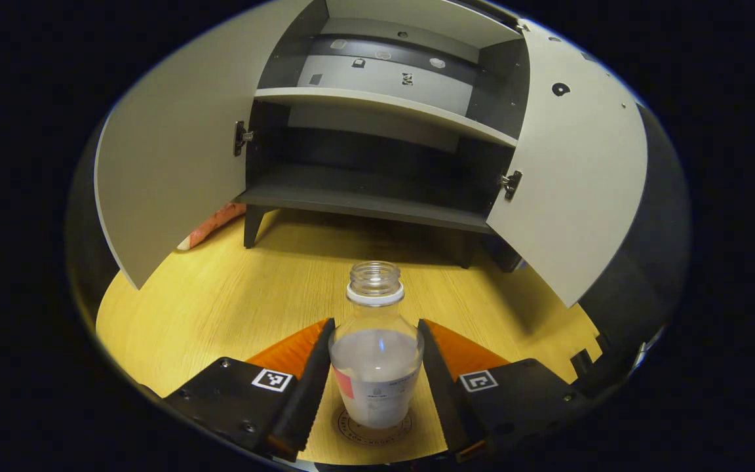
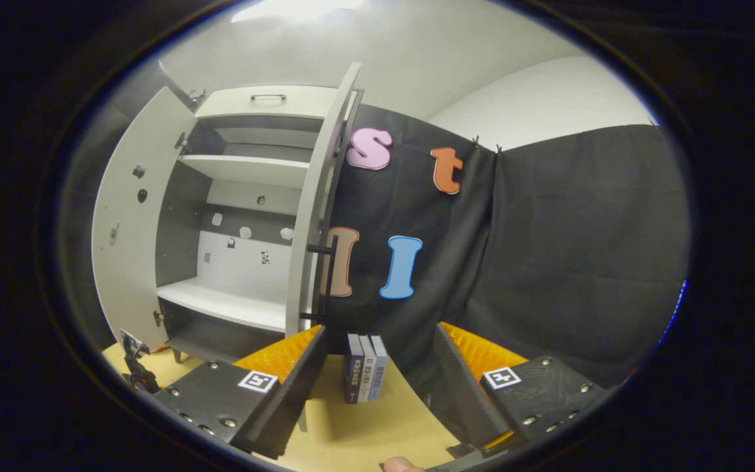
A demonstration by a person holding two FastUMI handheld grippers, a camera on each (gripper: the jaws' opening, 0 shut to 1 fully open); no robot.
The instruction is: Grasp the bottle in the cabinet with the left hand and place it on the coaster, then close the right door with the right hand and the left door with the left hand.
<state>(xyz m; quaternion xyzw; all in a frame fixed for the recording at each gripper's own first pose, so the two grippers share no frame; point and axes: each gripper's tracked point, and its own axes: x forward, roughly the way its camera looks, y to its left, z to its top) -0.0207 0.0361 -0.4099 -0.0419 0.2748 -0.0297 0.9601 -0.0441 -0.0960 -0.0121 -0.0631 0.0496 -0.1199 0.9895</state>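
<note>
Pale wooden worktop (image 1: pixel 220 295) runs back to a grey two-door cabinet with a dark interior (image 1: pixel 377 164), which stands on short legs with both doors swung wide. In the left gripper view the left gripper (image 1: pixel 375 373) sits low at the near edge, its jaws set narrowly around a clear glass bottle with a white neck ring and no cap (image 1: pixel 376 347). Each finger lies right against the bottle's side, though whether they actually press on it is hard to tell. The bottle stands upright on a round brown coaster (image 1: pixel 371 429), most of which is hidden under the bottle's base and between the fingers. The cabinet's left door (image 1: pixel 168 157) and right door (image 1: pixel 574 177) frame its grey shelves (image 1: pixel 384 105). The right gripper view looks at the same cabinet from the right side, so the right door is seen nearly edge-on with its dark bar handle (image 2: pixel 331 278). The right gripper (image 2: pixel 377 393) has its jaws wide apart with nothing between them. Beyond it, a few upright books (image 2: pixel 364 377) stand on the worktop against the black cloth wall (image 2: pixel 548 262).
</note>
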